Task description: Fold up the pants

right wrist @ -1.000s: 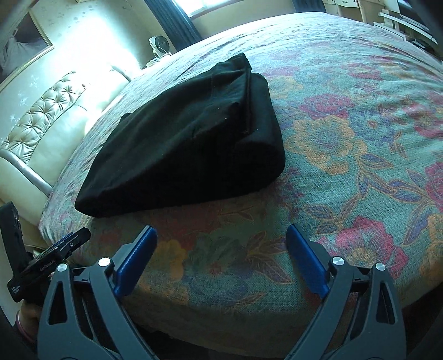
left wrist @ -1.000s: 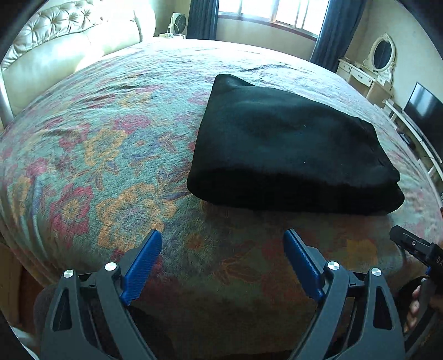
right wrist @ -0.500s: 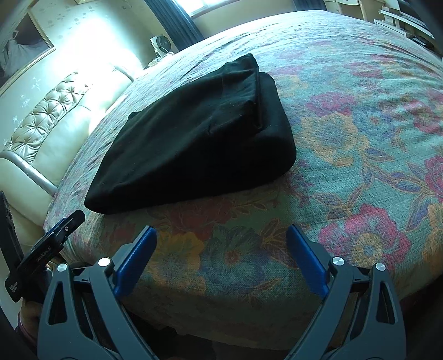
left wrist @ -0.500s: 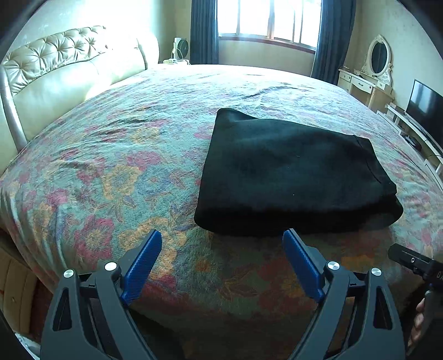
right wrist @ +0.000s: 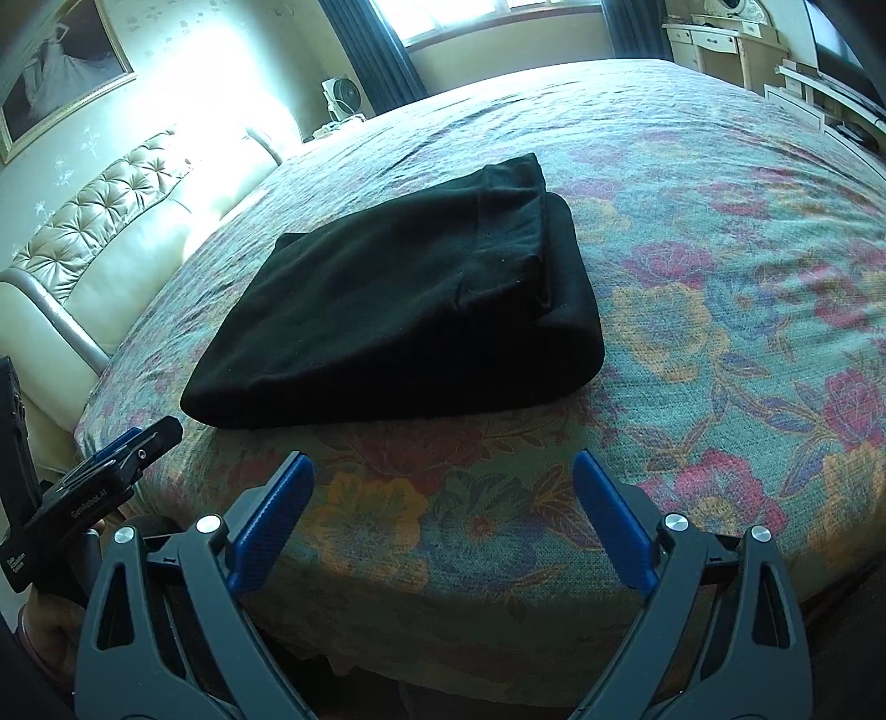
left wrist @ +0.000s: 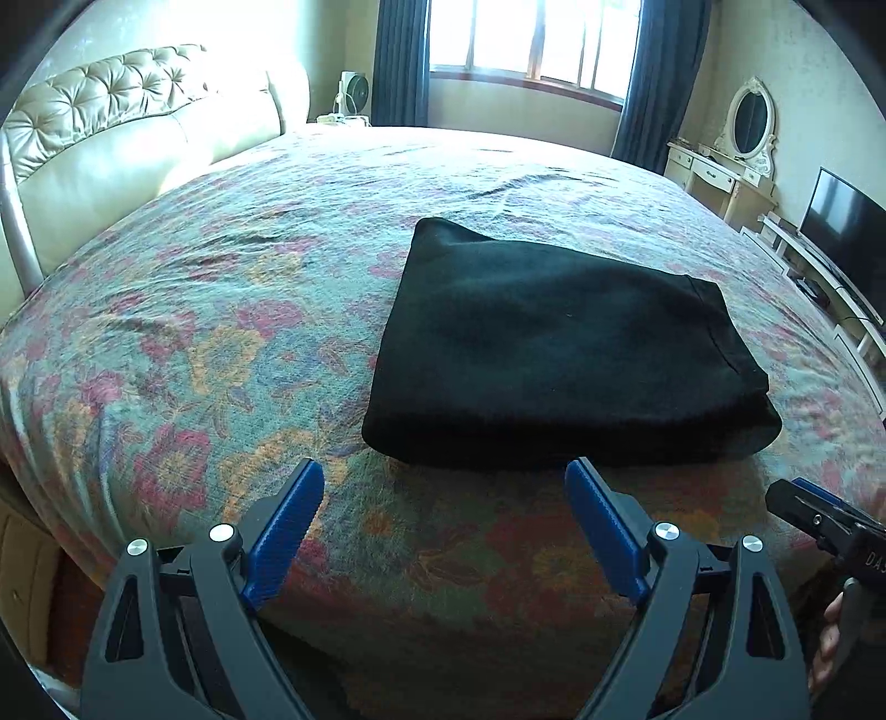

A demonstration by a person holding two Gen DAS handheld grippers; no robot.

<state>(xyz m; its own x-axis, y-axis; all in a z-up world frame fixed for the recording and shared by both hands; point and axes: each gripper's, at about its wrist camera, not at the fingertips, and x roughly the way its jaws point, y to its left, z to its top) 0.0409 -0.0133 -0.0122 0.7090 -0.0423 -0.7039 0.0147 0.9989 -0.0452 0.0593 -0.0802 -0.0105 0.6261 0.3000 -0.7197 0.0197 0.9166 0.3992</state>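
Note:
The black pants (left wrist: 559, 349) lie folded into a thick rectangle on the floral bedspread (left wrist: 221, 332), near the bed's front edge. They also show in the right wrist view (right wrist: 410, 310), with the waistband layer on top at the right. My left gripper (left wrist: 443, 482) is open and empty, just short of the pants' near edge. My right gripper (right wrist: 443, 471) is open and empty, held back over the bed's front edge. Each gripper shows in the other's view: the right one (left wrist: 819, 520) and the left one (right wrist: 133, 448).
A cream tufted headboard (left wrist: 127, 144) stands at the left. A fan (left wrist: 354, 91) and curtained window (left wrist: 531, 39) are at the back. A dressing table with mirror (left wrist: 736, 160) and a TV (left wrist: 841, 221) stand at the right.
Both grippers have pulled back and risen from the bed; the pants look farther away and more of the room shows. The pants have not moved.

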